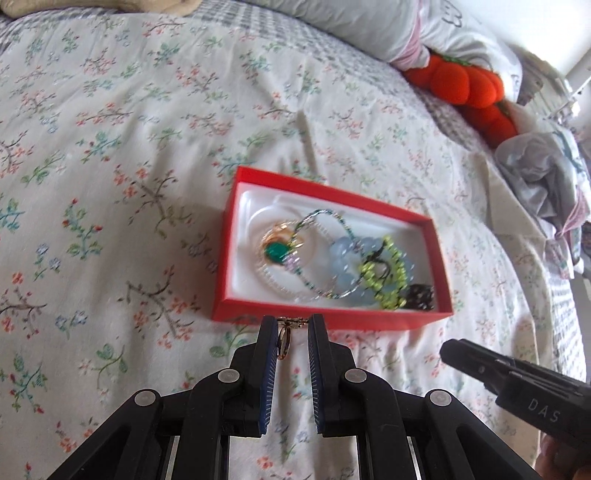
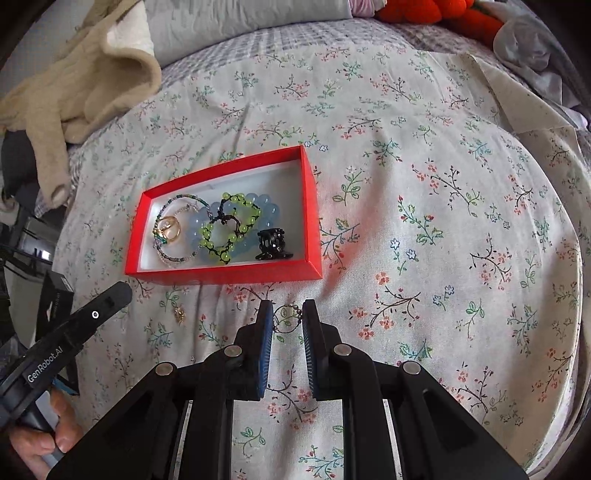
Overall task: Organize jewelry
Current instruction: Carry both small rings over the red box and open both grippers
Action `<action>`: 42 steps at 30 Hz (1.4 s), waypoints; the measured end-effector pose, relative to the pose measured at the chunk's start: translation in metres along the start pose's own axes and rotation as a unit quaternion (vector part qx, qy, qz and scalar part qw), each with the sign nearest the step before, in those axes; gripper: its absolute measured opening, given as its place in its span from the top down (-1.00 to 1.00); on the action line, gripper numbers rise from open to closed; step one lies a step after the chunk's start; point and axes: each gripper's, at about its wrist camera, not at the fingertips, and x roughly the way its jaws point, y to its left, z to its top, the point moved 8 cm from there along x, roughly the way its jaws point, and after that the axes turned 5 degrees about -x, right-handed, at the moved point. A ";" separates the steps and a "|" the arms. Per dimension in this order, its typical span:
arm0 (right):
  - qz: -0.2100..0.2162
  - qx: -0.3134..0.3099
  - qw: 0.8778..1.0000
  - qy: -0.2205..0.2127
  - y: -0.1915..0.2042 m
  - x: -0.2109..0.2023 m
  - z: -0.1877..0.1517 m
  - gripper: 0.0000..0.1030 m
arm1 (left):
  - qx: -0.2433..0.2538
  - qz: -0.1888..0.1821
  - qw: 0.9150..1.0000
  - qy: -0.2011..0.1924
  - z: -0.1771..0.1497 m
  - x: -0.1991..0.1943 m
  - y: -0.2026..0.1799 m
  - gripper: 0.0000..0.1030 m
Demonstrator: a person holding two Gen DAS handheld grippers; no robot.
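**Operator:** What lies around your two grippers?

**Checker:** You are working over a bed with a floral bedspread. A beige garment is bunched at its far left edge, pillows lie at the head, and an orange plush toy sits beside them. Crumpled grey cloth lies near the right edge. Nothing stands between either gripper and the red box.

**Operator:** State of the left gripper?

**Checker:** Your left gripper has its jaws apart. A small gold-coloured ring piece sits in the gap, against the left finger pad; whether it hangs there or lies on the bedspread cannot be told. The tips are just short of the box's near wall.

**Operator:** And the right?

**Checker:** Your right gripper also has its jaws apart. A thin beaded loop spans the gap, touching both pads, but a firm grip cannot be confirmed. A small gold charm lies on the bedspread to its left.

**Operator:** Box contents?

**Checker:** The box has a white liner. It holds a gold ring with a green stone, a thin beaded bracelet, a pale blue bead bracelet, a yellow-green bead bracelet, and a black hair claw at the right end. The bracelets overlap.
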 end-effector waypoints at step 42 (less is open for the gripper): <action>-0.014 -0.011 0.998 -0.062 0.004 -0.002 0.044 0.67 | 0.019 0.090 0.996 0.002 -0.004 0.000 0.028 0.20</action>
